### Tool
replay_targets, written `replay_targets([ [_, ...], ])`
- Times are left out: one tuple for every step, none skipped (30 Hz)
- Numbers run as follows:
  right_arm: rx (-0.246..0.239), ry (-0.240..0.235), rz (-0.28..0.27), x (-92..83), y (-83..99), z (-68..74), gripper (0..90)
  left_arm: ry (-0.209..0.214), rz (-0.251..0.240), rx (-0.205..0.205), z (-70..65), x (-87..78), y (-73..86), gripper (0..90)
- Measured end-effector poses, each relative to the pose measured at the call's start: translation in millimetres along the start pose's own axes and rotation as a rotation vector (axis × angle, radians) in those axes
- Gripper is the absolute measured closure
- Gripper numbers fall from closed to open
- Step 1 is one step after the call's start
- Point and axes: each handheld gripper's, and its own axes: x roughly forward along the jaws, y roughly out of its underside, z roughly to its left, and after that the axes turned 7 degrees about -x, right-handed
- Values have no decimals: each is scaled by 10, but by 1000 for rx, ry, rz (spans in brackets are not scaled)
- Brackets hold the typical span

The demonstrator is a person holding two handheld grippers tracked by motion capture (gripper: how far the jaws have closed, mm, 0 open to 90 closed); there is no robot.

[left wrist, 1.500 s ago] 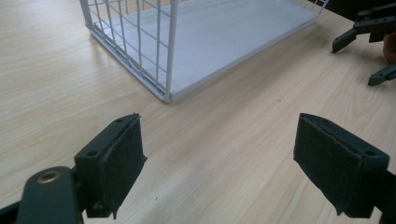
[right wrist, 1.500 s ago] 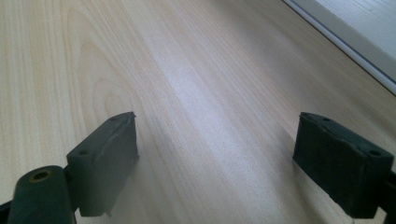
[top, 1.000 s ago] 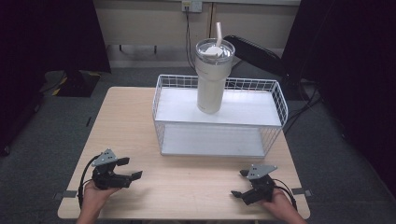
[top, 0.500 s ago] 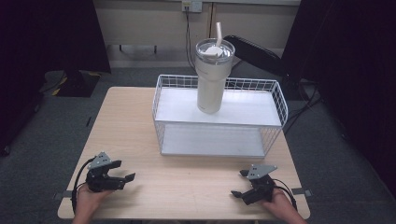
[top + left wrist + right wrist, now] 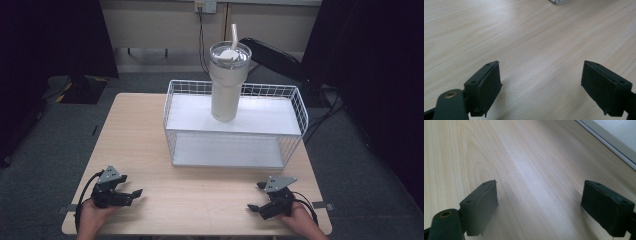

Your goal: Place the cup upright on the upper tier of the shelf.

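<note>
Nothing is in hand yet, by the look of it. Taking the wire rack (image 5: 235, 125) as the landmark and working left to right: the left gripper (image 5: 131, 193) rests on the table (image 5: 135, 135) near its front edge, well off the rack's left front corner, jaws spread wide with only bare wood between them. Its own view shows the same: left gripper (image 5: 541, 87), nothing between the pads. On top of the rack, left of middle, the tumbler (image 5: 228, 85) stands upright: tall, cream, tapering toward its base, clear lid on, straw poking up. Off the rack's right front corner sits the right gripper (image 5: 256, 197), jaws parted too and empty. The whole job of reaching and gripping looks still to come.
</note>
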Motion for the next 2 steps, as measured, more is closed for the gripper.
replay_targets([
  [0,0,0,0,0,0,130,-7,6,1,-6,2,3,160],
  [0,0,0,0,0,0,131,-7,6,1,-6,2,3,160],
])
